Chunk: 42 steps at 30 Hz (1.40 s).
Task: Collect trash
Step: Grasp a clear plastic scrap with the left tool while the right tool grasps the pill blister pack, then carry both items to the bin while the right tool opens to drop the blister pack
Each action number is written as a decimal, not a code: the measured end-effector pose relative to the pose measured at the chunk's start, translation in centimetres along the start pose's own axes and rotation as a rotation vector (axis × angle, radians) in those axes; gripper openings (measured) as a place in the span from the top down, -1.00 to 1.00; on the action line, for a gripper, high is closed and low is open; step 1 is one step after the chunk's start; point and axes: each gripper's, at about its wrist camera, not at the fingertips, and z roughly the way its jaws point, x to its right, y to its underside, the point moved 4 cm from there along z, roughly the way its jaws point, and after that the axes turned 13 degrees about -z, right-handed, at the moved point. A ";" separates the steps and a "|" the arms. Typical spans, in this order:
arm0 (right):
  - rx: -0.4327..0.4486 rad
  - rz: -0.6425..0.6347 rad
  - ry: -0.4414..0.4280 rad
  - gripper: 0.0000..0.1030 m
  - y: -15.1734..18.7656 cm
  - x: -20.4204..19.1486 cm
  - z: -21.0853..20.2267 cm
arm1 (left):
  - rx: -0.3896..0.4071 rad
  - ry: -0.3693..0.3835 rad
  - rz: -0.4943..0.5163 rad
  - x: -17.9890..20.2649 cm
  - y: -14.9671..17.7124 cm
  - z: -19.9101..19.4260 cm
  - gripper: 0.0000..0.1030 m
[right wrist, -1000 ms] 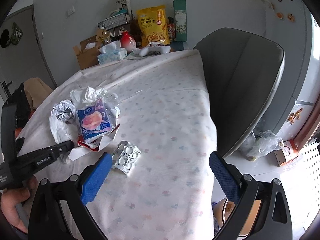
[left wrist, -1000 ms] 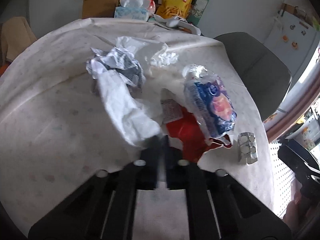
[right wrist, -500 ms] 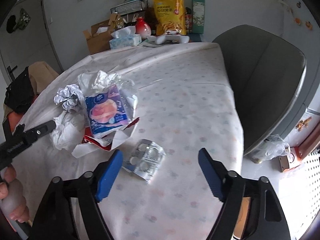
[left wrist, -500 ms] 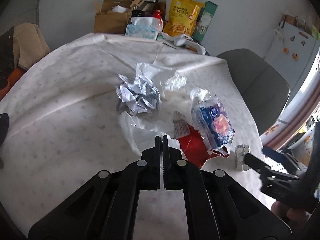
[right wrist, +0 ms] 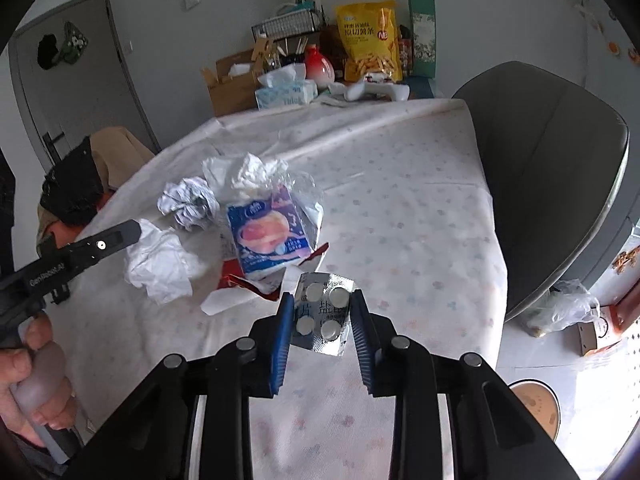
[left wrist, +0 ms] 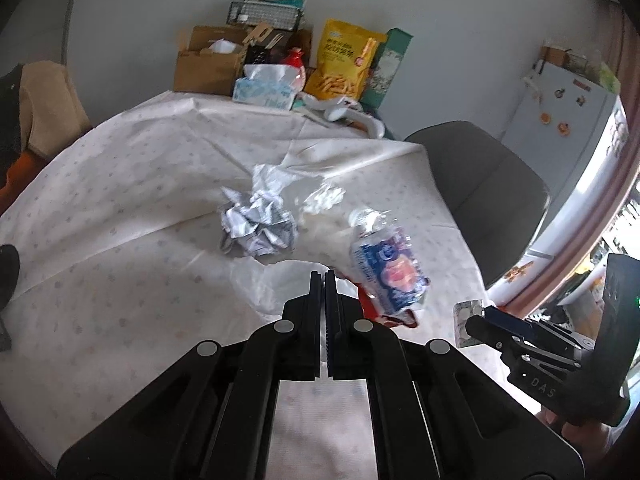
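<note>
A pile of trash lies mid-table: a crumpled grey paper ball [left wrist: 258,228], a white plastic bag [right wrist: 162,264], a blue tissue wrapper [right wrist: 268,240], a red wrapper [left wrist: 366,302] under it and white tissues [right wrist: 250,172]. My left gripper [left wrist: 325,276] is shut and empty, raised just short of the white bag [left wrist: 276,284]. My right gripper [right wrist: 322,304] has closed around a silver blister pack [right wrist: 324,314], held between its blue pads [right wrist: 285,320]. The pack also shows in the left wrist view [left wrist: 466,322].
The table has a white dotted cloth [right wrist: 400,208]. At its far end stand a cardboard box [left wrist: 208,64], a tissue box [left wrist: 264,90], a yellow snack bag [left wrist: 344,64] and a white controller [right wrist: 376,90]. A grey chair [right wrist: 552,168] stands at the right edge.
My right gripper moved in over the blister pack and closed on it. My left gripper pulled back and rose, away from the white bag.
</note>
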 end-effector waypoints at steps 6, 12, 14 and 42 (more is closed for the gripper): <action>0.042 0.023 -0.004 0.45 -0.1 1.1 -1.8 | 0.007 0.036 0.030 2.4 0.1 -0.5 0.95; 0.058 0.059 0.000 0.45 0.5 2.9 -2.9 | 0.018 0.073 0.073 5.3 0.2 -1.1 0.95; 0.059 0.072 0.003 0.45 0.9 3.4 -3.1 | 0.020 0.084 0.082 6.1 0.1 -1.3 0.95; 0.106 0.266 0.160 0.44 7.1 15.0 -9.7 | -0.063 0.250 0.295 21.9 3.3 1.8 0.95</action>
